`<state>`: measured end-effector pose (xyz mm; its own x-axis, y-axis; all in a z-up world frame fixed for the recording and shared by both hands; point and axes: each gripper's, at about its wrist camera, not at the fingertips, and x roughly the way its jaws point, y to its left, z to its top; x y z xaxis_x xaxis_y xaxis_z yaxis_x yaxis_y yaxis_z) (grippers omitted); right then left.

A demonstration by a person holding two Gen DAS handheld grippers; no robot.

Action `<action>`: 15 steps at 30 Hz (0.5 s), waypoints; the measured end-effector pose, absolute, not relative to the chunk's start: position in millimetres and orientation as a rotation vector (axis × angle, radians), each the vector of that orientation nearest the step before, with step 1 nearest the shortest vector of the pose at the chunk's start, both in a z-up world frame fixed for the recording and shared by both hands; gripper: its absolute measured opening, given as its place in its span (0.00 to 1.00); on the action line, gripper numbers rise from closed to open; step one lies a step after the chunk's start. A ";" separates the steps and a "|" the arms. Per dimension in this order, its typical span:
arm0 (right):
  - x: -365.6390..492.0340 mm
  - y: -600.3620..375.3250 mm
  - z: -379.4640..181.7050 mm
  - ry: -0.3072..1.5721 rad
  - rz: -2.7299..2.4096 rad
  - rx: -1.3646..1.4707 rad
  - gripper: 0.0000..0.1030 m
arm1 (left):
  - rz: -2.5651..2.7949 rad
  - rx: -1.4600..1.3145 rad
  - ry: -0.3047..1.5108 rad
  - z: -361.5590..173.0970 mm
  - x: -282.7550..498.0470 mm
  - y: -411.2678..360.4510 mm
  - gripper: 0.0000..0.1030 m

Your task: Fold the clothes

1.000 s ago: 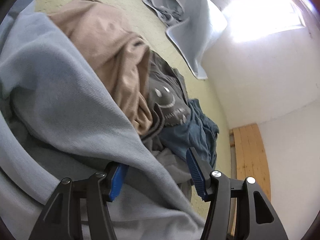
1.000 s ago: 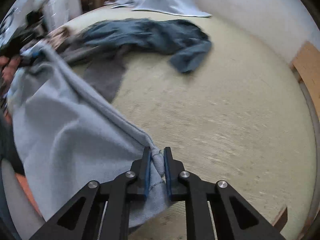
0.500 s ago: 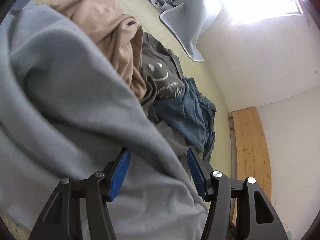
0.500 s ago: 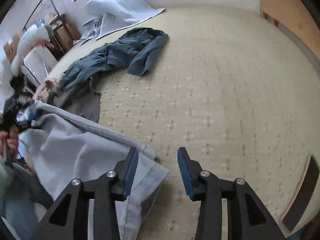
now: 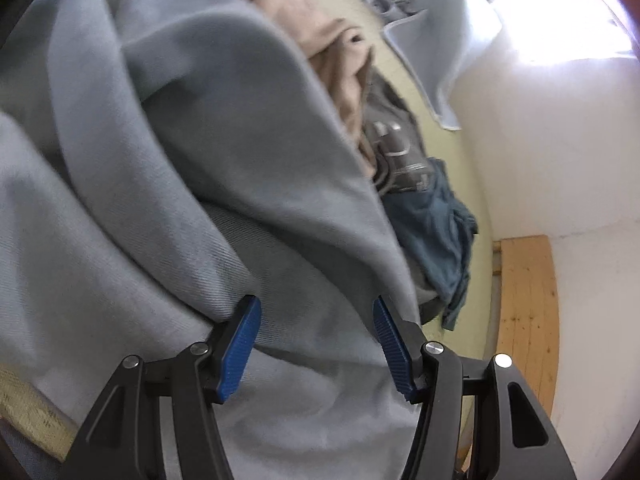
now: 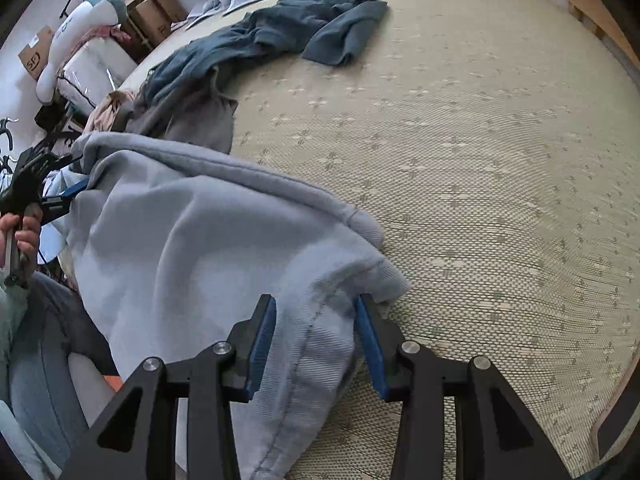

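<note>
I read the right gripper (image 6: 316,336) as parted: its jaws have just been opening, and the hem of the light blue garment (image 6: 192,240) lies loose between the blue pads, with no pad pressing on the cloth. The garment is spread across the woven mat (image 6: 480,200), its folded upper edge running from the far left of the right wrist view down toward the right gripper, and its lower corner draped over the mat edge. The left gripper (image 5: 316,340) also stands apart; a bunched fold of the same garment passes between its pads (image 5: 240,344), and the left pad touches the fold while the right pad sits clear of it, so I cannot confirm a clamp. In the right wrist view I see the person's hand (image 6: 24,232) holding the left gripper handle at the garment's far corner. Beyond the garment lie a beige garment (image 5: 320,40), a grey printed shirt (image 5: 396,148) and a dark teal garment (image 6: 288,28), heaped together on the mat. A pale blue cloth (image 5: 440,40) lies further off near the wall. Cardboard boxes (image 6: 156,12) stand beyond the mat's far edge.
</note>
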<state>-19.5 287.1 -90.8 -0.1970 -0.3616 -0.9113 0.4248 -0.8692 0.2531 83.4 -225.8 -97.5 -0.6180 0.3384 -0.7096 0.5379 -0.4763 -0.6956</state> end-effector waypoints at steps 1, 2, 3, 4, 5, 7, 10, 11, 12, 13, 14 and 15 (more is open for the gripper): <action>-19.6 286.6 -91.4 0.073 -2.102 1.575 0.44 | -2.219 1.311 1.531 -98.7 84.9 -225.8 0.60; -19.7 288.2 -91.0 0.063 -2.105 1.573 0.44 | -2.200 1.319 1.533 -99.8 86.4 -225.8 0.60; -19.8 289.8 -90.5 0.057 -2.108 1.572 0.44 | -2.183 1.323 1.530 -99.9 88.6 -226.0 0.60; -19.9 291.4 -89.9 0.052 -2.110 1.571 0.44 | -2.170 1.314 1.524 -97.8 92.5 -226.8 0.60; -20.0 293.0 -89.4 0.046 -2.112 1.571 0.44 | -2.157 1.300 1.522 -94.9 97.2 -228.0 0.60; -19.4 295.6 -87.9 0.042 -2.115 1.568 0.44 | -2.143 1.259 1.487 -87.2 106.3 -230.5 0.60; -20.6 292.6 -88.9 0.049 -2.111 1.567 0.44 | -2.123 1.192 1.390 -79.1 115.9 -237.7 0.60; -21.0 291.8 -89.1 0.051 -2.110 1.567 0.44 | -2.114 1.187 1.384 -80.2 116.6 -240.3 0.60; -21.4 291.0 -89.1 0.053 -2.109 1.567 0.44 | -2.108 1.193 1.400 -83.3 115.0 -242.0 0.60; -21.5 290.0 -88.5 0.054 -2.109 1.565 0.44 | -2.103 1.199 1.416 -86.3 113.3 -243.6 0.60; -22.0 289.4 -87.8 0.054 -2.110 1.561 0.44 | -2.102 1.207 1.421 -88.6 110.6 -244.4 0.60; -22.5 288.7 -87.5 0.053 -2.112 1.558 0.44 | -2.109 1.218 1.409 -89.8 106.4 -244.0 0.60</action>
